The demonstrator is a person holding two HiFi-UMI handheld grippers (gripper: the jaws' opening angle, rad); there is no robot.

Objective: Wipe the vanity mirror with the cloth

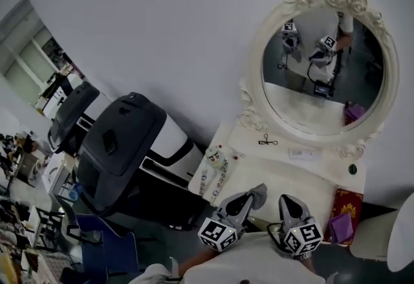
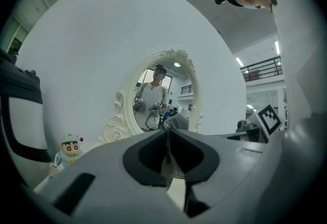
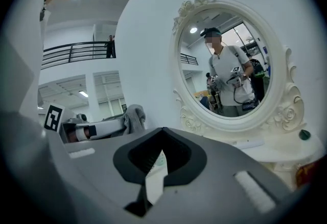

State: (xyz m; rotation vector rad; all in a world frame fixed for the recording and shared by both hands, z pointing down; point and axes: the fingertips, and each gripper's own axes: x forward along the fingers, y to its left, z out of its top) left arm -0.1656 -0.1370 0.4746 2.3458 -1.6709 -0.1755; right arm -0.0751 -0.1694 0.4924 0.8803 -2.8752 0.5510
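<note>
Grey cloth [image 1: 259, 193] clamped in my left gripper's [image 1: 246, 201] jaws, right gripper's [image 1: 288, 202] closed empty; wiping looks unstarted, so I'd raise it to the white-framed oval mirror [image 1: 304, 107].

A: How many mirrors?
B: One mirror [image 1: 321, 69], on one table [image 1: 278, 176].
A: Cloths?
B: One cloth [image 1: 259, 194].
A: Grippers?
B: Two: left gripper [image 1: 250, 198], right gripper [image 1: 288, 199].
A: Marker cubes?
B: Two: left cube [image 1: 218, 233], right cube [image 1: 304, 237].
A: Anything else?
B: One figurine [image 1: 215, 158], and two black chairs: near chair [image 1: 123, 140], far chair [image 1: 70, 111].

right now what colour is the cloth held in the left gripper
Grey, plain with no pattern. The cloth shows best in the right gripper view.
</note>
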